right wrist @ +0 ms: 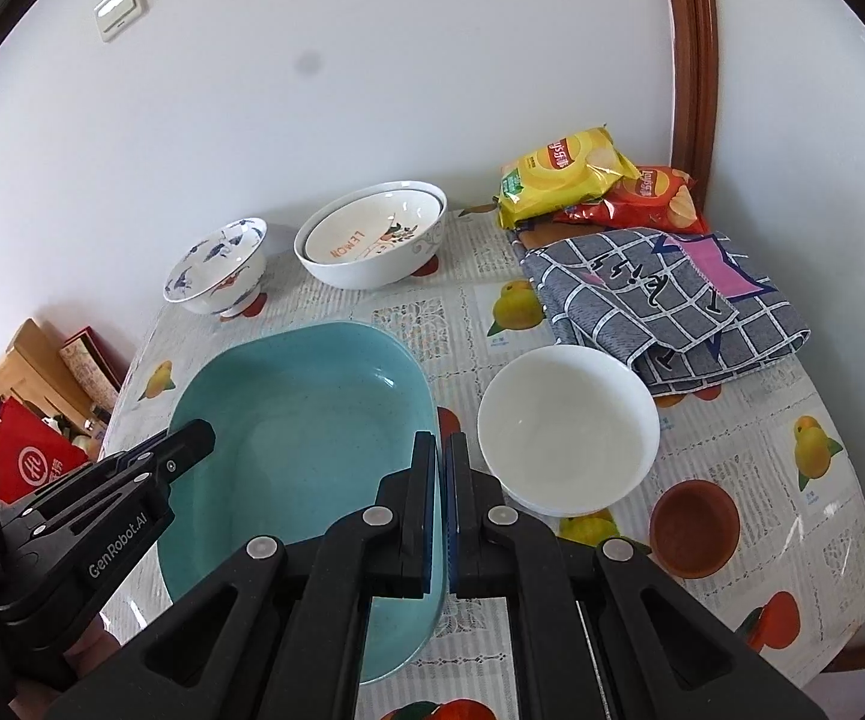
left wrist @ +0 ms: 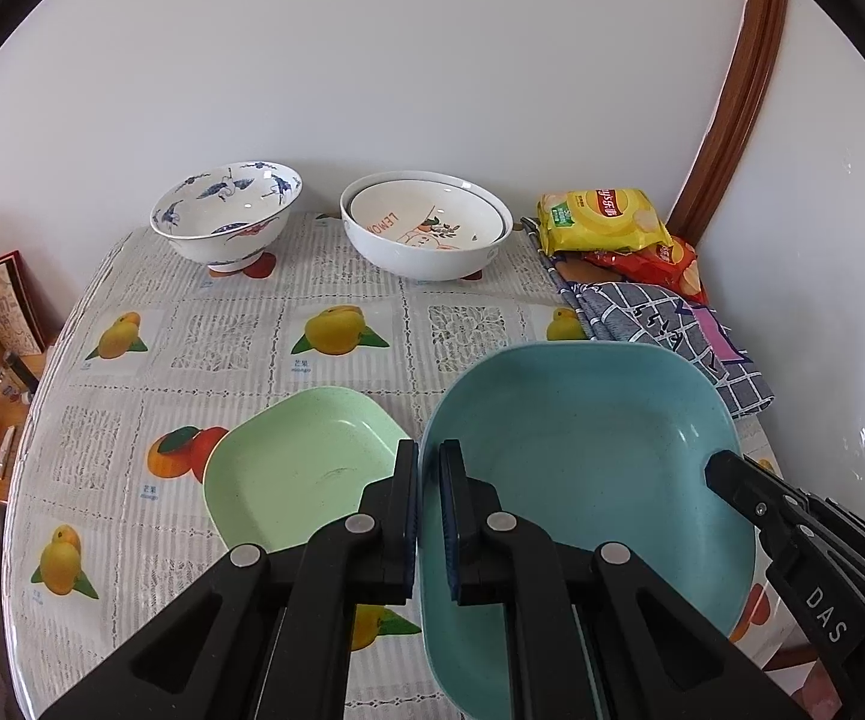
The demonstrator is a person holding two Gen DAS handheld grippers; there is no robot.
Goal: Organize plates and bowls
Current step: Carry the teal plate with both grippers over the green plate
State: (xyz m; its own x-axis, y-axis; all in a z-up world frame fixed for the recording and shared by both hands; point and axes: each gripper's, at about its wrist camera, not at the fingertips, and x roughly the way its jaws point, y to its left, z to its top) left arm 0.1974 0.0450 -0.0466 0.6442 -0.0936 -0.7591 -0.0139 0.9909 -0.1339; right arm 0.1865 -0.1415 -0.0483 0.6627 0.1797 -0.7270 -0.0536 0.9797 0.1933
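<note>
Both grippers, left (left wrist: pixel 429 468) and right (right wrist: pixel 439 462), are clamped on the blue plate's (left wrist: pixel 582 420) rims at 9 and 3 o'clock; it looks light, stiff, slick plastic.

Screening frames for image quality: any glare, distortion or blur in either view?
Left wrist view: heavy fisheye bending, black vignette corners, wood trim curved; the blue dish is sharp. Right wrist view: same distortion, a dark smudge over the wall, soft glare on the tablecloth; no motion blur.
</note>
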